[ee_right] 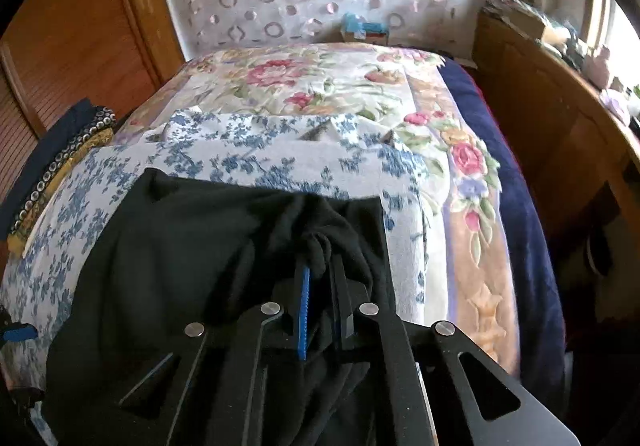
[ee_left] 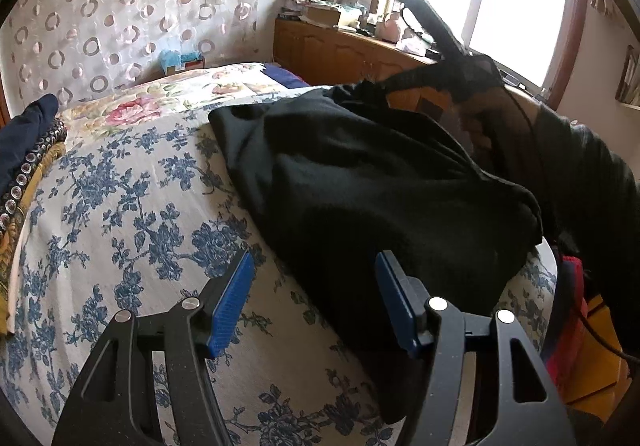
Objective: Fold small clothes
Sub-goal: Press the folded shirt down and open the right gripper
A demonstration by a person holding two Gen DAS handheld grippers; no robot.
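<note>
Fingers of the right gripper are pinched together on a bunched edge of the black knit garment; the left gripper stands half open, empty, at the garment's near hem. Garment lies rumpled on the blue-flowered white bedspread. Folding well likely means lifting the pinched edge clear and laying it over evenly. Garment's shape and far side stay unreadable.

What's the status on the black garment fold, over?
Right gripper shut on black garment, bunched. Left gripper open, one finger on garment's edge. Nothing in the way.
</note>
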